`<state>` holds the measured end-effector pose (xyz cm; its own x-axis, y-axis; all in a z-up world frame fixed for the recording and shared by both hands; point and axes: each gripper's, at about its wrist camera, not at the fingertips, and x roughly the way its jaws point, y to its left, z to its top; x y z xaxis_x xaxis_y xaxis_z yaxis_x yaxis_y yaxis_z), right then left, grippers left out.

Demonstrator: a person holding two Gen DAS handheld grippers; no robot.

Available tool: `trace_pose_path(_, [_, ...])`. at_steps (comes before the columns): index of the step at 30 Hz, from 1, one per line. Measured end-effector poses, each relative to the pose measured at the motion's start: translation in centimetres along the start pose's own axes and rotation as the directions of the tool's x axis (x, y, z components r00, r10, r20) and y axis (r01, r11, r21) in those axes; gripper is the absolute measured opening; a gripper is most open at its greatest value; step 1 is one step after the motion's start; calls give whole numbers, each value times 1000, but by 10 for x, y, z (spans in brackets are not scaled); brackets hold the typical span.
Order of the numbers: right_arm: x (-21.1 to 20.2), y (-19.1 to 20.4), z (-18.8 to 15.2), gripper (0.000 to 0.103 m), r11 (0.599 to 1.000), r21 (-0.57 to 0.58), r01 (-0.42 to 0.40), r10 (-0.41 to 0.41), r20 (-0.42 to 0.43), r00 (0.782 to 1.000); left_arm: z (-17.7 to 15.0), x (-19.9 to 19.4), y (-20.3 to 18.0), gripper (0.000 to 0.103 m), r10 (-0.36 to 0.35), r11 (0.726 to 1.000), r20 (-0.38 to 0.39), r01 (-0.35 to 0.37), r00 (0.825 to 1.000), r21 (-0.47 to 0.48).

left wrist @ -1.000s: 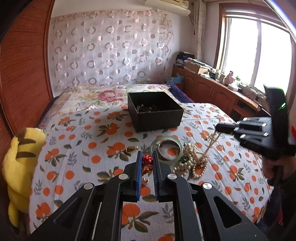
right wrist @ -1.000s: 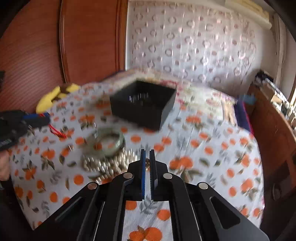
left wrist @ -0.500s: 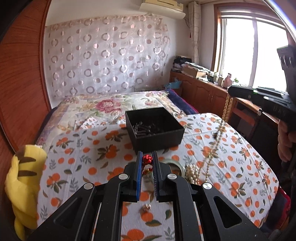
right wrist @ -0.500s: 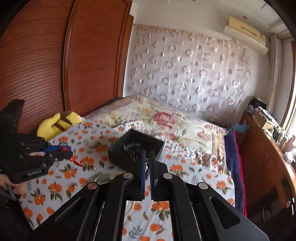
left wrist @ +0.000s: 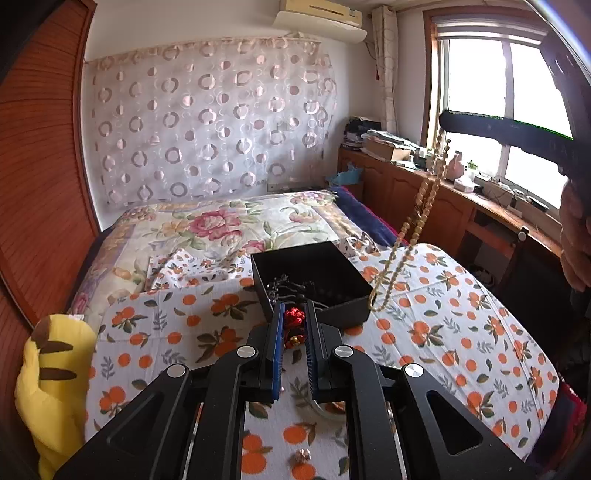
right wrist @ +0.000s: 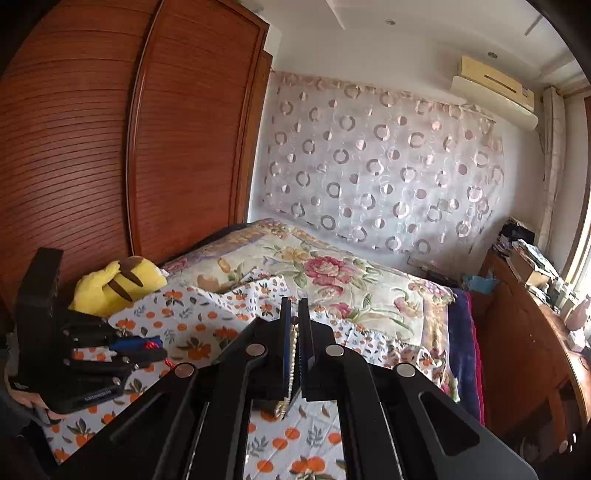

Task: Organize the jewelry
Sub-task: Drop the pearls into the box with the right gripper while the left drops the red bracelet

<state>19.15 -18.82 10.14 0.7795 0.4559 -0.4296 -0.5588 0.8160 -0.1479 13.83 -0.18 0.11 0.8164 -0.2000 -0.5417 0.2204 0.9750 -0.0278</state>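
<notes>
A bed [left wrist: 461,332] under an orange-print sheet fills a bedroom with a wooden wardrobe [right wrist: 110,147], a circle-patterned curtain [left wrist: 207,125], an air conditioner [left wrist: 321,18] and a sunlit window [left wrist: 517,110]. A black box [left wrist: 354,306] sits on the sheet; a yellow plush toy [left wrist: 51,369] lies at its edge. The left gripper [left wrist: 294,325] pinches a red ornament [left wrist: 293,316]. The right gripper [right wrist: 294,332] clamps a bead necklace [left wrist: 413,229], dangling beside the box. No writing is legible.

One black box [left wrist: 314,273], one pearl necklace [left wrist: 402,240], one red ornament [left wrist: 294,317], one yellow plush toy [left wrist: 51,373], two grippers: left gripper [left wrist: 294,325], right gripper [right wrist: 294,332].
</notes>
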Motion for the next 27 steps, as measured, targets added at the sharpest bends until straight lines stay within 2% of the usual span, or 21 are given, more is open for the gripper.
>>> trace_pose_path(15, [47, -26, 36, 4, 995, 39, -92, 90, 36, 995, 33, 37, 6, 9, -13, 1000, -11, 13, 1000, 4])
trace_pose_path(21, [80, -34, 12, 5, 989, 76, -128, 130, -23, 991, 44, 61, 7, 9, -23, 1000, -29, 23, 999, -4])
trace_pose_path(27, [115, -33, -26, 5, 975, 137, -176, 190, -99, 977, 49, 85, 7, 9, -29, 1000, -54, 28, 998, -4])
